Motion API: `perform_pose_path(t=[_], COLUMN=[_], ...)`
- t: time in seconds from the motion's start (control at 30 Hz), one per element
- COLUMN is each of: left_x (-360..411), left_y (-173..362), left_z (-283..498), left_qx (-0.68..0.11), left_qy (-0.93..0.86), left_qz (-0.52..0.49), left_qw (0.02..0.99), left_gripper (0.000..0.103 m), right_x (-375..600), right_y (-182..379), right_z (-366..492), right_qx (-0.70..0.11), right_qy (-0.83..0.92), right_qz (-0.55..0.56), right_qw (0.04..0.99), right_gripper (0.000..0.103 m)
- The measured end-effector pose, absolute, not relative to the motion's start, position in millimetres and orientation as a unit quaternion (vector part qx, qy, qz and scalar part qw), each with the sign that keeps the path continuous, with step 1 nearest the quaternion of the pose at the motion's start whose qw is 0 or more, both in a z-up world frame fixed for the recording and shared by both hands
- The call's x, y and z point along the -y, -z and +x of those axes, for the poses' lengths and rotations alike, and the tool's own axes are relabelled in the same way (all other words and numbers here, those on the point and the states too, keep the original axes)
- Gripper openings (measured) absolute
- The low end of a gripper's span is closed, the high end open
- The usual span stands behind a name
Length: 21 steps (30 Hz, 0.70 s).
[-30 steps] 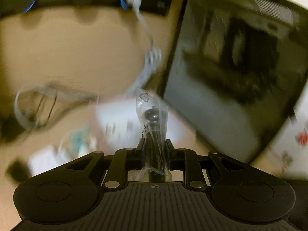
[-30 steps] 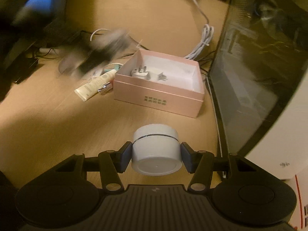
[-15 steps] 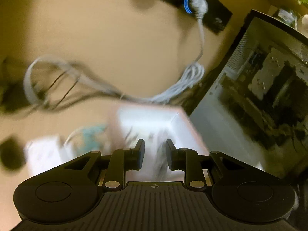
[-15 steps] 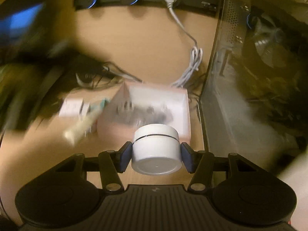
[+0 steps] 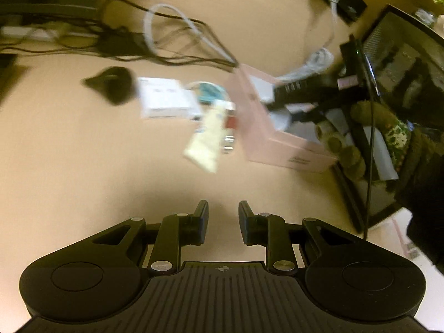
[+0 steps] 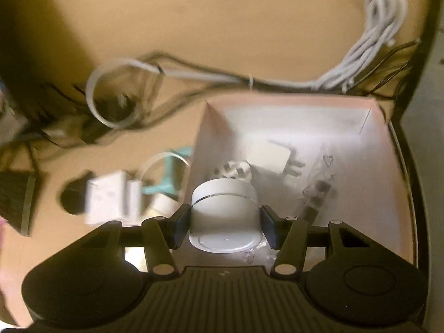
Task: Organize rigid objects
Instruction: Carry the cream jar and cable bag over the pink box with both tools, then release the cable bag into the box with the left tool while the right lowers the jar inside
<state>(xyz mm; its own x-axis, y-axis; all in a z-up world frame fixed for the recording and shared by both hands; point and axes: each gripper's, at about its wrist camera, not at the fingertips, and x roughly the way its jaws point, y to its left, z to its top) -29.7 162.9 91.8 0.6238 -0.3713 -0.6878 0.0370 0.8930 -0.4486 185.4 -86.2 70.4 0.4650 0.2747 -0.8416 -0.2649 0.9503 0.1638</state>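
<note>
desk (image 5: pixel 83 166): tan wood top, fills both views; bare in the lower left of the left wrist view.
pink box (image 6: pixel 388 194): open, white inside, right half of the right wrist view. Thin card walls, so I'd guess light and easy to shove; lower things in, don't push against it.
left gripper (image 5: pixel 223 219): bottom centre of its view, over bare desk. Narrow gap between the jaws, nothing in it.
right gripper (image 6: pixel 225 224): bottom centre of its view, over the box's near-left corner, pinching the white jar.
white jar (image 6: pixel 224 216): squat, round, rigid, lid away from the camera. Pads sit on opposite sides of the wall, mid-height. Smooth plastic, likely slick; the across-the-diameter hold looks right. Weight unknown, probably light.
cream tube (image 5: pixel 206 138): on the desk left of the box, centre of the left wrist view. Likely soft body; I'd take it across the flat width near the cap.
white charger (image 6: pixel 270 156): in the box, prongs out. Hard, light.
bagged part (image 6: pixel 319 186): in the box, right of the jar. Clear bag looks slippery.
</note>
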Motion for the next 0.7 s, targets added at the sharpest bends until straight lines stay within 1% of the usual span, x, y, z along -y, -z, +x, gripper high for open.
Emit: perform_pose_path(t=[0.13,0.33,0.47,0.6,0.67,0.7], left_x=[-176.0,-168.5,-161.8,-163.1,-163.4,-163.3], left_y=[-83.9,-82.4,-80.6,-75.7,-75.0,-74.8], left_z=[-29.6,-14.3,-12.1,-9.7,-8.4,-8.2], left_qx=[-0.43,-0.434,-0.432,-0.438,-0.437,-0.437], left_qy=[0.077,0.097,0.114,0.106,0.103,0.102], left_qz=[-0.192,-0.188,-0.18,-0.18,-0.176,-0.173], left_qw=[0.879,0.876,0.876,0.875,0.876,0.877], left_gripper=[0.026,0.026,0.026,0.026,0.026,0.026], right_x=[76.3,66.2,74.5,96.6,102.4,103.3], right_y=[-47.6,-50.8,-54.1,-62.5,-62.8,-61.9], right_z=[195.5,209.3,208.9,190.1,180.0,174.0], right_qx=[-0.525,-0.554,-0.535,-0.47,-0.464,-0.464], right_qy=[-0.131,-0.134,-0.146,-0.177,-0.187,-0.194], right_qz=[-0.04,-0.074,-0.061,-0.002,0.003,-0.002], right_qw=[0.84,0.818,0.83,0.864,0.866,0.864], right_gripper=[0.054,0.054,0.054,0.054,0.056,0.059])
